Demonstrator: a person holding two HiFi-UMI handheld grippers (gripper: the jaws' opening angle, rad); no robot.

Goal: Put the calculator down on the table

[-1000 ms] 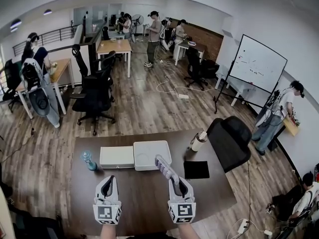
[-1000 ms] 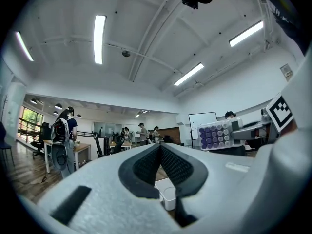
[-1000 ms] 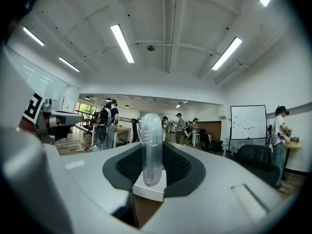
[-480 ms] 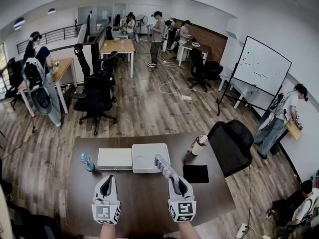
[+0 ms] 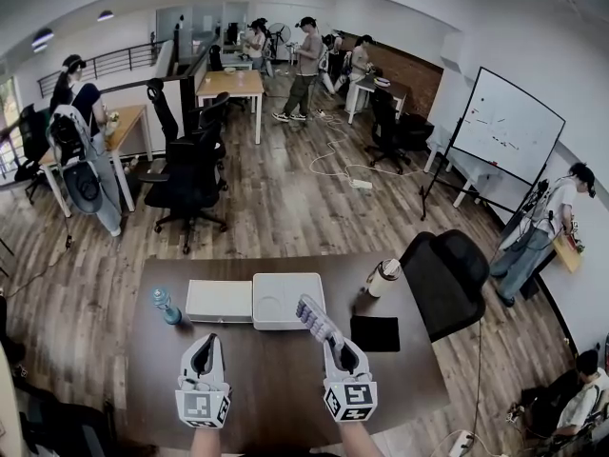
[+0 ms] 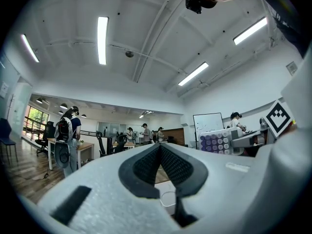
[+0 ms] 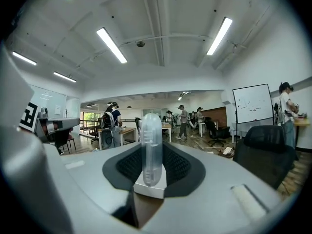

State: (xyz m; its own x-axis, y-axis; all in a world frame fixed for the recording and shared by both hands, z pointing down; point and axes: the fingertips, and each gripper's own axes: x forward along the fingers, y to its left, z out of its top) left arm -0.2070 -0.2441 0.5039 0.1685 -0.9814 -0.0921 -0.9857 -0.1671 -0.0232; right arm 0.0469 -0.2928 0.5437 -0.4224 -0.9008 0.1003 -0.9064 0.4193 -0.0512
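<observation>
Hardly anything has shifted since a second ago: in the head view the right hand-held gripper (image 5: 335, 343) keeps the calculator (image 5: 317, 319) clamped and tilted above the counter (image 5: 276, 398). White boxes (image 5: 285, 298) lie just beyond, and a black pad (image 5: 375, 332) lies beside. The left gripper view shows the left hand-held gripper (image 6: 159, 147) closed on nothing, while the right gripper view shows the calculator edge-on between pressing pads.
</observation>
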